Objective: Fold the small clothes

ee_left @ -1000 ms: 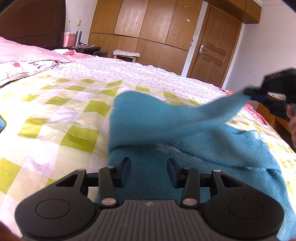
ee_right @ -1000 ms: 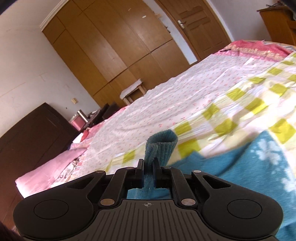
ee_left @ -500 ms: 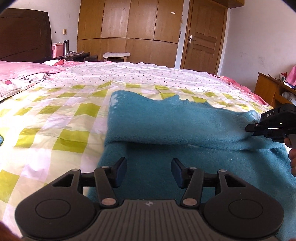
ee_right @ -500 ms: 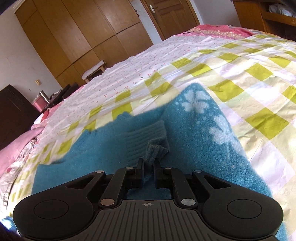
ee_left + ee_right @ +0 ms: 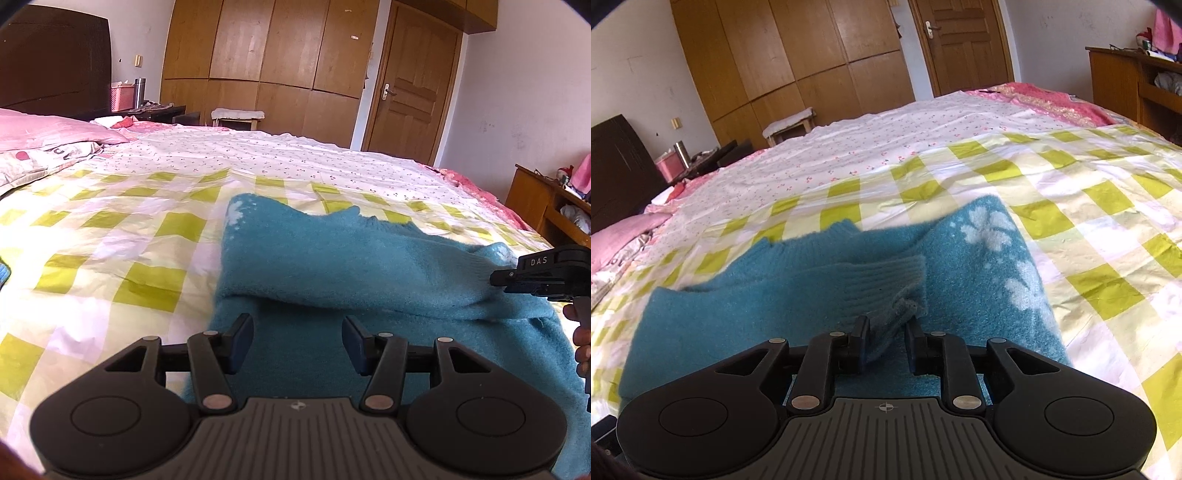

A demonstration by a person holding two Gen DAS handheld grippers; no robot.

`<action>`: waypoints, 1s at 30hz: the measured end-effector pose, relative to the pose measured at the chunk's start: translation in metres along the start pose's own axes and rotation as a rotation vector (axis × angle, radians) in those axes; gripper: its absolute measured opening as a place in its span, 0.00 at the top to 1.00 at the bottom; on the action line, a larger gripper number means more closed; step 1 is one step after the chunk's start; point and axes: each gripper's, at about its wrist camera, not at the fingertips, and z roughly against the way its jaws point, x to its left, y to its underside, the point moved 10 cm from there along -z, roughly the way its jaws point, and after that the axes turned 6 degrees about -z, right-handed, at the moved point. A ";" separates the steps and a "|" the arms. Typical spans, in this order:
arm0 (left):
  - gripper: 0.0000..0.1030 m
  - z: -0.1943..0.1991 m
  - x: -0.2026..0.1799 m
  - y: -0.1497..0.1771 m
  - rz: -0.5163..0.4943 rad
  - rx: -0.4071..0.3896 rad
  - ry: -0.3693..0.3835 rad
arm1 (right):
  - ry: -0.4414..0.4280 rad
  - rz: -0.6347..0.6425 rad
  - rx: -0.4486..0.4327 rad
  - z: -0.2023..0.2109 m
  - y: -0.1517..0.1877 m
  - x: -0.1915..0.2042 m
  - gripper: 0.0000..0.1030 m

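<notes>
step: one sleeve [image 5: 882,280] of the blue sweater [image 5: 369,266] has been laid across its body, and the right hand is letting go of it. this looks like an early fold, with more folds to come.
where the sweater is: flat on the bed [image 5: 110,229], on the yellow and white checked cover, right in front of both grippers.
right gripper [image 5: 886,341]: its jaws are opening. the ribbed cuff lies between them, against the left finger, and there is a gap on the other side, so it is not pinched now.
left gripper [image 5: 297,343]: jaws apart, nothing between them. it hangs just over the near part of the sweater.
next move, i think: pull the right gripper back without dragging the cuff, so the sleeve stays lying flat. then go for the other sleeve or the bottom edge.
watch out: the cloth is soft and fuzzy, so it could catch on a finger and come along.
things that hold stuff: a pink basket [image 5: 122,98] sits far off on a dark table by the headboard, with a metal cup [image 5: 138,90] beside it. i cannot tell what is in the basket.
</notes>
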 end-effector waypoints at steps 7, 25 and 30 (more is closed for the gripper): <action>0.44 0.004 0.007 -0.003 0.005 -0.016 -0.020 | 0.042 0.052 -0.081 0.022 -0.010 -0.004 0.73; 0.44 -0.002 0.031 0.008 0.023 0.074 -0.099 | -0.030 0.189 0.037 0.016 0.015 0.022 0.73; 0.44 0.022 0.031 0.012 0.024 0.101 -0.072 | -0.082 0.204 0.032 0.065 0.023 0.016 0.73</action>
